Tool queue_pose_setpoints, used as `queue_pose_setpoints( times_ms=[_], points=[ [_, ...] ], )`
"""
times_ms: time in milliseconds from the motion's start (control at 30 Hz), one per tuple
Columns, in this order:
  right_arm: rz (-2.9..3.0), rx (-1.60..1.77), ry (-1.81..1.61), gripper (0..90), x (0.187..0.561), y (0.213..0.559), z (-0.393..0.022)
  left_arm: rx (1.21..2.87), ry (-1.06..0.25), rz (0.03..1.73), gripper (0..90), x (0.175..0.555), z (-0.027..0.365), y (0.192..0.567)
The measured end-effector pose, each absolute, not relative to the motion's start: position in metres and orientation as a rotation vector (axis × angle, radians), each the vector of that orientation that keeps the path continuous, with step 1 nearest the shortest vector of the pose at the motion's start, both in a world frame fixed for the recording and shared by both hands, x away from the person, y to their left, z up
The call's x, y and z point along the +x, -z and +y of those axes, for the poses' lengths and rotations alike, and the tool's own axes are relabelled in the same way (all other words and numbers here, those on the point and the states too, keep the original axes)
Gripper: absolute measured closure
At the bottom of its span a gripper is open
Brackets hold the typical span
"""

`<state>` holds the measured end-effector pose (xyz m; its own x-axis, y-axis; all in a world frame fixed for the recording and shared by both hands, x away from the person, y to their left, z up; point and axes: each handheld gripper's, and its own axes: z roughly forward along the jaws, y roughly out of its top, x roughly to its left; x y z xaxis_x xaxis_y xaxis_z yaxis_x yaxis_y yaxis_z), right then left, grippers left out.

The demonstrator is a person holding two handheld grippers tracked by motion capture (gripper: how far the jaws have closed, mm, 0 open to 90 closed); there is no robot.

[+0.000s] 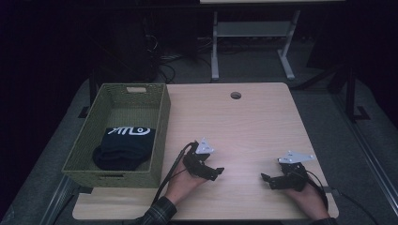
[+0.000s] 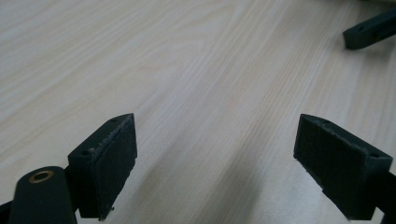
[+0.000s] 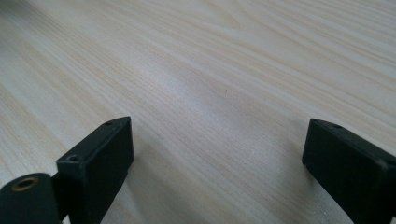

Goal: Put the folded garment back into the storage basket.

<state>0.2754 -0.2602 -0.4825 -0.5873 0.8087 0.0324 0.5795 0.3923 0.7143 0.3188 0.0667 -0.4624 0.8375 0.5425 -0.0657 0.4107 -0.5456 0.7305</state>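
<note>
Both tools, left tool [image 1: 217,171] & right tool [image 1: 265,178], spread open, empty, on light wood table [image 1: 244,122]; dim room.

Each black gripper [image 1: 217,172] carries a grey three-cornered plate, a trailing black cable, and a brass-ringed screw hole.

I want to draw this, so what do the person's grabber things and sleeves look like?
Both are black. The left gripper and right gripper each carry a grey three-cornered plate on top and trail a black cable. Their jaws are thick black blocks with flat pads. The left arm wears a dark plaid sleeve.
</note>
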Motion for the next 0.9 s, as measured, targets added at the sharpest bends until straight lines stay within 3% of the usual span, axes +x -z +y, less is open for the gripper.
queue_pose_setpoints(
  times_ms=[367,900],
  points=[
    [2.333,1.205,-1.005,8.4,0.276,0.483,-0.26,2.256,-0.296,0.689,13.1,0.316,0.061,0.479],
    [2.334,1.203,-1.005,8.4,0.276,0.483,-0.26,2.257,-0.295,0.684,13.1,0.316,0.061,0.479]
  ],
)
